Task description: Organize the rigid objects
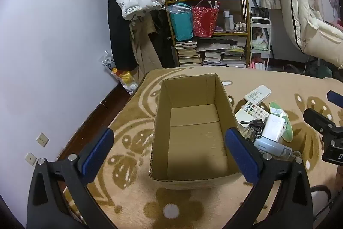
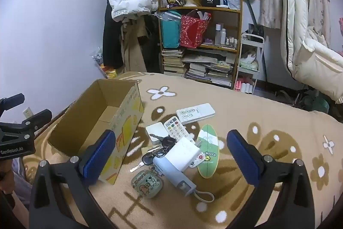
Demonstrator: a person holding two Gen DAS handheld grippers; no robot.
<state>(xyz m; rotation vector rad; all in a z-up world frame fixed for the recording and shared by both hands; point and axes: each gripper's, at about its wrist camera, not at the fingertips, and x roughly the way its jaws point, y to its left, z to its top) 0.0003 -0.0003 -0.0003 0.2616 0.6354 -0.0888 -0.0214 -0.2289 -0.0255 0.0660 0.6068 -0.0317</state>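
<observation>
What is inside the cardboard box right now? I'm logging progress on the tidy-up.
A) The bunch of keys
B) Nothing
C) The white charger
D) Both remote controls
B: the left wrist view looks straight down into the cardboard box and shows only its bare floor, while the remote controls, keys and white charger all lie on the blanket beside it.
</observation>
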